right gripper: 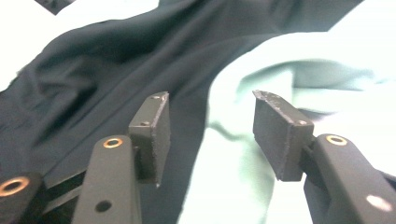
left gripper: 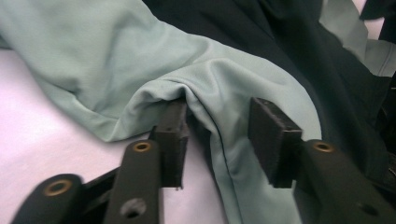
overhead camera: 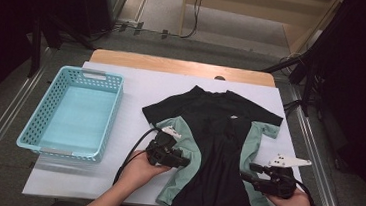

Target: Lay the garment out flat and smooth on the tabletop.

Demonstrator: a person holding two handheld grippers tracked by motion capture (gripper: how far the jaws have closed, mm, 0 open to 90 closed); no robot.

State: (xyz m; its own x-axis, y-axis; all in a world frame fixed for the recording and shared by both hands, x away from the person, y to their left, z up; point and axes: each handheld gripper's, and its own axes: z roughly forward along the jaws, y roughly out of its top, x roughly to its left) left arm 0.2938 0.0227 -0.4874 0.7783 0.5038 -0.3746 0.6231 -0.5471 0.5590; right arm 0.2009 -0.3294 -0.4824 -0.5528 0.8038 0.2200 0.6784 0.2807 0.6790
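There is one black and mint green T-shirt point(overhead camera: 217, 146), one light blue plastic basket point(overhead camera: 72, 111), and two grippers, left point(overhead camera: 186, 161) and right point(overhead camera: 245, 176).

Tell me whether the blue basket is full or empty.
Empty. The high view looks straight into the blue basket and shows only its bare floor; the shirt lies spread on the table beside it, apart from it.

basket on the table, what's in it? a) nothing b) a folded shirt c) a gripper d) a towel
a, the high view shows the blue basket with its bare floor showing, while the shirt lies spread on the table beside it.
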